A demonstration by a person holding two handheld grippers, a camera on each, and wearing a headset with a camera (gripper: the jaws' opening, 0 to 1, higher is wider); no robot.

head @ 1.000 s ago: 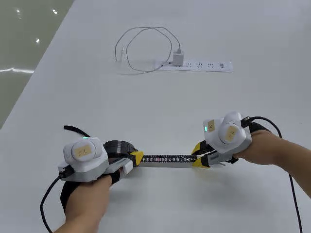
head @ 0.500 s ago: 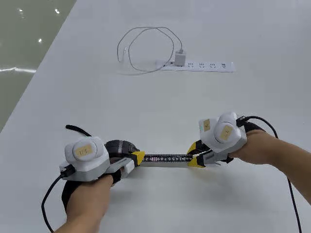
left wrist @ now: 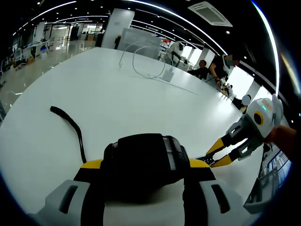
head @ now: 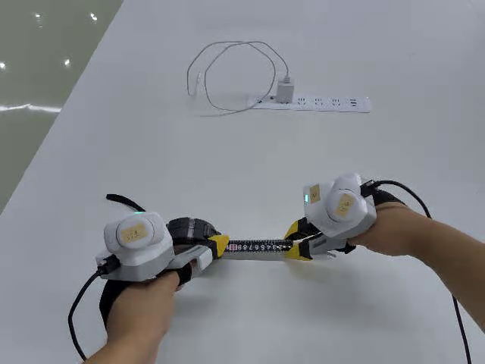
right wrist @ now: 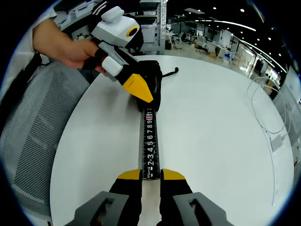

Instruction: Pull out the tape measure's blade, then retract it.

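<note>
A black tape measure case [head: 191,230] lies on the white table, and my left gripper [head: 212,247] is shut on it; the case [left wrist: 143,162] sits between the yellow-tipped jaws in the left gripper view. A short length of blade [head: 258,246] runs from the case to my right gripper [head: 295,243], which is shut on the blade's end. In the right gripper view the numbered blade [right wrist: 149,146] leads from the right gripper [right wrist: 150,175] to the case [right wrist: 151,84]. The case's black wrist strap [head: 125,202] trails to the left.
A white power strip [head: 318,101] with a plugged charger [head: 285,92] and a looped white cable [head: 227,76] lies at the far side of the table [head: 227,167]. The table's left edge runs along a green floor. Black cables trail from both grippers.
The right gripper has moved left toward the case, and the length of blade showing between the grippers has shortened. The left gripper still holds the case in place.
</note>
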